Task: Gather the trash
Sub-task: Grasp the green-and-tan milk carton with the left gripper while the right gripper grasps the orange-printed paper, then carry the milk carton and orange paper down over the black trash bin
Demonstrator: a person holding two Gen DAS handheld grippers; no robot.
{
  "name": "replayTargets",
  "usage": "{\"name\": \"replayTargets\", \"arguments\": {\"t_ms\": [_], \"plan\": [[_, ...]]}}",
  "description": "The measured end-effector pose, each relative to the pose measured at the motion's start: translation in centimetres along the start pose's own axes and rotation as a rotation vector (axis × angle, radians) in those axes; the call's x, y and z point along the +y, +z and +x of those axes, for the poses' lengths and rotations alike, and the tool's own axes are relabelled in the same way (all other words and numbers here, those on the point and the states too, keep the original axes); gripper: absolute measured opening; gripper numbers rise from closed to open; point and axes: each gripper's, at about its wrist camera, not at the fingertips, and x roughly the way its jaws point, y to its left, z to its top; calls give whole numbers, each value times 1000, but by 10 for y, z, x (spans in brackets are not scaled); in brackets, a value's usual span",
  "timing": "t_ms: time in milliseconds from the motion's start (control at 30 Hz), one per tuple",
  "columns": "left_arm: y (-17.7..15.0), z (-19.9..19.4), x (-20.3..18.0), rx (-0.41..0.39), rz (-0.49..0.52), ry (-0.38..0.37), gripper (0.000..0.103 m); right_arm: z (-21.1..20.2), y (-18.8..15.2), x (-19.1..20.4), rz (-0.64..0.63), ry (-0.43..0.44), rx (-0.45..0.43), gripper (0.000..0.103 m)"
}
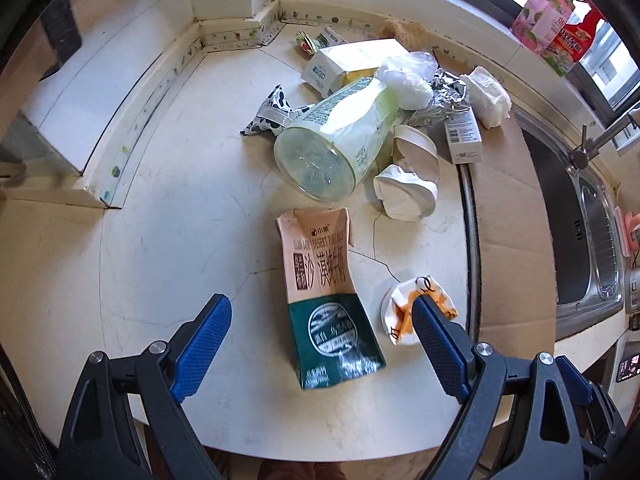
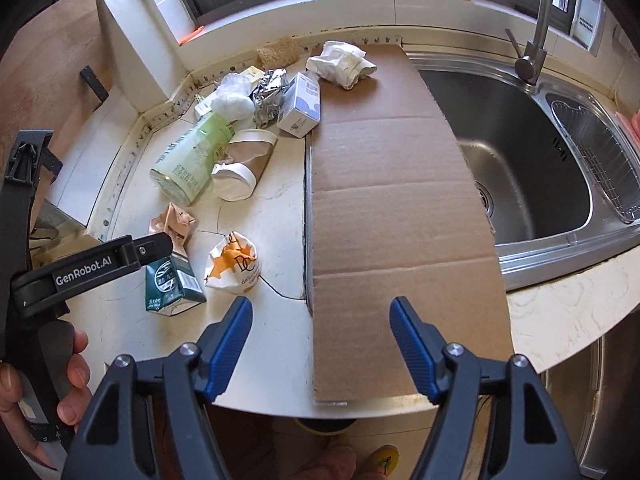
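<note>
Cardboard (image 2: 396, 208), one flat sheet, bridges the counter and the edge of the sink (image 2: 532, 152), and we take it as our landmark: all the trash lies to its left on the pale counter (image 1: 160, 240), except one crumpled white tissue (image 2: 340, 62) resting on its far end. Nearest us, left of the sheet, lie one flattened tan-and-green milk carton (image 1: 326, 300) and, between carton and sheet, one crumpled orange-and-white wrapper (image 1: 416, 312). Farther along we count one clear plastic bottle (image 1: 332, 140) on its side, two squashed paper cups (image 1: 412, 172), one wad of foil (image 2: 270, 98), one small blue-and-white box (image 2: 302, 106) touching the sheet's edge, and one black-spotted wrapper (image 1: 272, 114). Our left gripper (image 1: 322, 324) hangs released, jaws spread astride the carton's green end without touching it. Our right gripper (image 2: 320, 334) is also unclenched and empty, over the near left edge of the sheet. We judge the main risk is the left jaws closing on the flat carton and sliding over it, since it offers little height to pinch; the right-hand pad (image 1: 436, 344) could also snag the wrapper, which sits just beside it. If the right gripper nudges the sheet, it could tip into the sink.
</note>
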Motion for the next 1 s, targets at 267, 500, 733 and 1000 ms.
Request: {"name": "replayTargets", "arguments": {"t_ms": [267,500,733,1000], "plan": [[-1,28,6,54,-8,-4,89,21,8,12,-33,19,36,69],[-7,42,25,84,-51,-70,42,36,9,31,-77,55,53,70],[-20,36,45,40,-57,-53,42,49,10,55,-149,69,45,70],[-37,24,88,40,-138,-79,42,70,14,81,-225,61,41,69]]}}
